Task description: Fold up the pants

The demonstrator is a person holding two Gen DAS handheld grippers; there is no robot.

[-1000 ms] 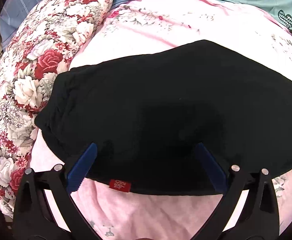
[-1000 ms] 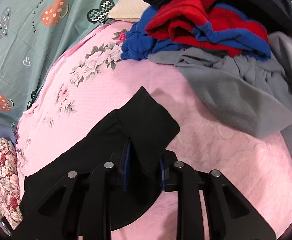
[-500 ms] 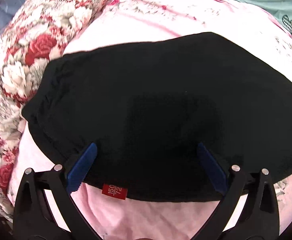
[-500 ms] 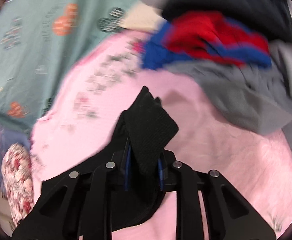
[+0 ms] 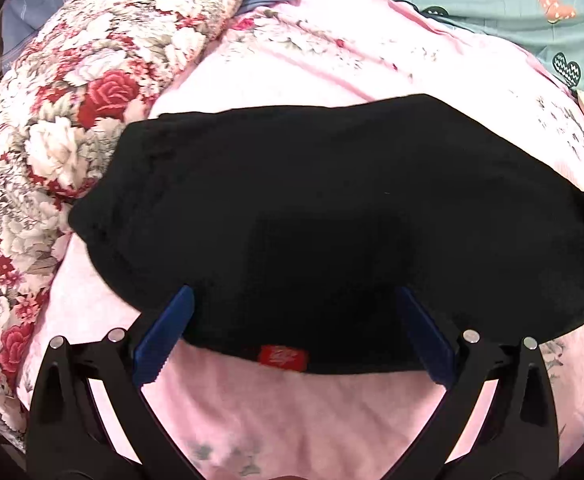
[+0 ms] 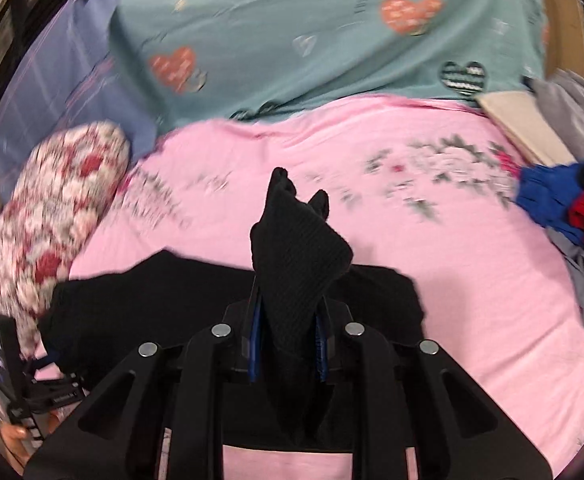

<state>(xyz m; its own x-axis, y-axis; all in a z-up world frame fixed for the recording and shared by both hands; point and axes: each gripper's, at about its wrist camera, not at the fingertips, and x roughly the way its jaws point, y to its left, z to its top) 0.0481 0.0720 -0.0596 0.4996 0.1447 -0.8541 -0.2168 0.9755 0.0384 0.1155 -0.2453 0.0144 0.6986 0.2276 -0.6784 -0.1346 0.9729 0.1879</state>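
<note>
Mid-fold: black knit pants point(image 5: 332, 216) lie on the pink floral bedsheet point(image 5: 292, 420). Right hand-held gripper point(image 6: 288, 344) clamps the lifted ribbed cuff point(image 6: 296, 240); left hand-held gripper point(image 5: 292, 332) spread wide, empty. Final folds remain.

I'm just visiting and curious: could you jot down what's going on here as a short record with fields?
surface: pink sheet on a bed
garment: black pants, lying flat with a red tag at the near edge
left gripper: open, fingers straddling the near edge of the pants
right gripper: shut on a ribbed cuff of the pants, cuff raised off the sheet
nearby: floral pillow left of the pants; clothes pile at the right
</note>
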